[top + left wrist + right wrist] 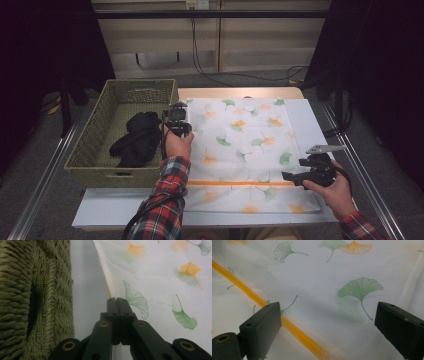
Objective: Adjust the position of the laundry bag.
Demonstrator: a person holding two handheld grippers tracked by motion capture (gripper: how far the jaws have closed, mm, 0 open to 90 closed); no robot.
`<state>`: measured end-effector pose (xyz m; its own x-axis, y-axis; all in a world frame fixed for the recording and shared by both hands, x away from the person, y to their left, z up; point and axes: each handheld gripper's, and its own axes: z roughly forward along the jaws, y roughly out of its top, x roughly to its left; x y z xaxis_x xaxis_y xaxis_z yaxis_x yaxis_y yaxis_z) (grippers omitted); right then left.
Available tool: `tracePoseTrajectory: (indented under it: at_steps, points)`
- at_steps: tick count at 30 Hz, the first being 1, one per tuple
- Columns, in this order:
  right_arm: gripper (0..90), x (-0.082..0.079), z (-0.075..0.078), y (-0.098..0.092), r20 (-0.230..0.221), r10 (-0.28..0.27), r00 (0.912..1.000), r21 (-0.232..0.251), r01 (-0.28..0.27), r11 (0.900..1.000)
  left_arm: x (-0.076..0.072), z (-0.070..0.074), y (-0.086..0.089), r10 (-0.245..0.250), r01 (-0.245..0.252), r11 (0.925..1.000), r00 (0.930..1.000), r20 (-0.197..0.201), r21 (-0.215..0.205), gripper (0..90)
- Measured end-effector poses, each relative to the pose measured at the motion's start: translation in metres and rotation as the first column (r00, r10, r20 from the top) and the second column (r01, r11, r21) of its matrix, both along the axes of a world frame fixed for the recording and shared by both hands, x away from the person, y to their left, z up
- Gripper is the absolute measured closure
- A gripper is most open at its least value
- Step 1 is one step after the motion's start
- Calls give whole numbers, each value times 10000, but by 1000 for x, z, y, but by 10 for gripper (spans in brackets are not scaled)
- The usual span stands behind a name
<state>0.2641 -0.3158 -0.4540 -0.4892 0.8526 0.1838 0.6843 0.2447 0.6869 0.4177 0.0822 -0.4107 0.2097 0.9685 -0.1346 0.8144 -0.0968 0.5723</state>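
A thin white mesh bag (pixel 245 145) printed with green and orange fan-shaped leaves lies flat on the pale table (pixel 307 120), its orange zipper (pixel 294 332) along the near side. The left gripper (pixel 176 117), jaws pressed together and empty, hangs over the bag's left edge beside a green woven basket (pixel 90 150) that holds a black cloth (pixel 135 140). The right gripper (pixel 290 176) has its jaws wide apart above the zipper. The room behind is dark.
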Motion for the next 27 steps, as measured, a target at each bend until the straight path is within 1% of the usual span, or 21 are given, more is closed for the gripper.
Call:
tracePoseTrajectory:
  at_steps: [1,4,5,6,7,8,9,10,12,14,15,16,17,19,21,22,23,25,27]
  points:
    - [64,0,0,0,2,-2,10000,-12,2,10000,0,0,0,-66,66,9999,10000,13,123,893]
    - [64,0,0,0,-12,-40,10000,-11,40,10000,-1,0,-1,-48,48,9999,10000,47,107,887]
    - [64,-1,0,0,-10,-20,10000,-19,20,10000,-1,0,-1,-5,5,10000,9999,118,23,883]
    - [64,-1,1,0,-32,-45,10000,-14,45,10000,-2,0,-1,-15,15,10000,9999,107,-13,865]
    - [64,-1,1,-1,-25,-36,10000,-19,36,10000,-2,1,1,-76,76,10000,9999,144,-14,825]
    - [64,-1,0,-1,-36,-36,10000,-23,36,10000,-2,1,0,-2,4,9999,9998,212,-110,766]
    - [64,-1,0,-1,-48,-33,10000,-15,33,10000,-2,1,-1,-34,38,9999,9996,269,-129,713]
    - [64,0,0,-1,-27,-18,10000,-18,18,10000,-3,2,-1,-42,46,9999,9996,295,-143,681]
    - [64,-1,0,0,-34,-21,10000,-26,21,10000,-4,2,-2,-42,53,9995,9994,351,-305,606]
    - [64,0,0,0,14,-2,10000,-16,2,10000,-5,1,-5,-162,177,9991,9991,397,-385,564]
    - [64,0,0,0,14,-9,10000,-9,9,10000,-5,1,-5,-190,208,9988,9990,410,-440,528]
    - [64,-1,1,0,-17,-33,10000,-19,33,10000,-6,1,-5,-362,376,9982,9989,302,-466,521]
    - [64,-1,1,-1,-40,-39,10000,-30,39,10000,-6,0,-7,-384,403,9978,9986,368,-518,509]
    - [64,0,0,-2,45,-48,10000,-35,48,10000,-7,0,-10,-472,502,9965,9978,460,-664,445]
    - [64,-1,0,-2,-31,-91,10000,-54,91,9999,-8,-2,-12,-530,569,9941,9976,435,-928,378]
    - [64,-1,0,-3,-35,-116,9999,-60,116,9999,-9,-3,-13,-618,652,9932,9974,380,-963,363]
    - [64,-1,1,-4,-8,-77,10000,-47,77,10000,-9,-4,-15,-672,714,9915,9969,415,-1090,345]
    - [65,-2,1,-5,42,-153,9999,-78,153,9999,-11,-6,-17,-792,839,9888,9960,422,-1232,292]
    - [65,-2,1,-7,46,-160,9999,-83,160,9998,-13,-9,-20,-975,1030,9856,9941,471,-1344,258]
